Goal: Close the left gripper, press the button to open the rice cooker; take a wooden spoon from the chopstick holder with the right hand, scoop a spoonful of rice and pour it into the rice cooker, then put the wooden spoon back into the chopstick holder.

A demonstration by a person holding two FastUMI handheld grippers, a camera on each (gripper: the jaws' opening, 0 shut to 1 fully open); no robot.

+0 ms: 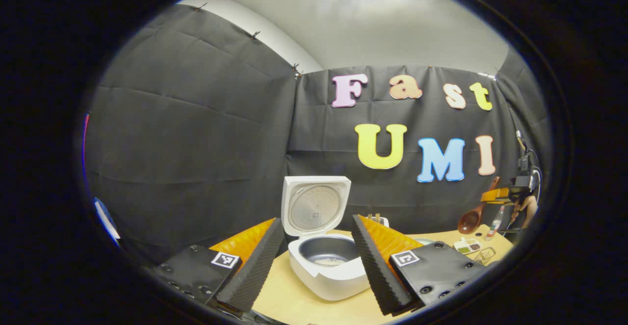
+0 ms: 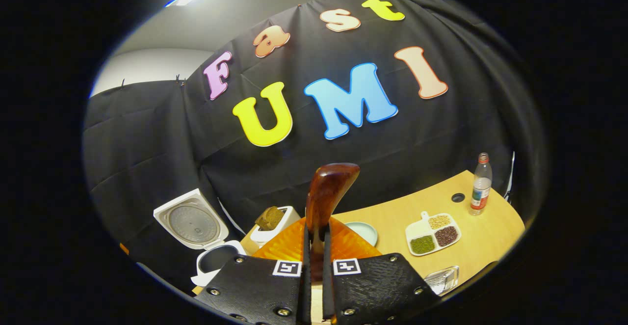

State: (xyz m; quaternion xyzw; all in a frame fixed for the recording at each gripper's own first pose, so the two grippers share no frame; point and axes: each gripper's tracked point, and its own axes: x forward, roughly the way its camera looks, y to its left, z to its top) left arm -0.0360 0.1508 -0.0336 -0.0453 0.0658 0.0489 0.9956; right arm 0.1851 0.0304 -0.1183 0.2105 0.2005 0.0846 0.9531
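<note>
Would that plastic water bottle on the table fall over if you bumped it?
Probably, yes. The water bottle is tall and narrow and stands upright on a small base near the table edge, so a sideways bump could likely tip it. It looks like thin clear plastic, so it is probably light. Being round, it might roll once it is down.

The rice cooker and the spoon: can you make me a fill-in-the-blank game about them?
1. The rice cooker has its lid standing ____.
2. The right gripper is shut on the wooden ____.
3. The left gripper has its fingers ____, with the cooker showing between them.
4. On the table, the divided dish lies near a plastic ____.

Missing words: open; spoon; open; bottle
</note>
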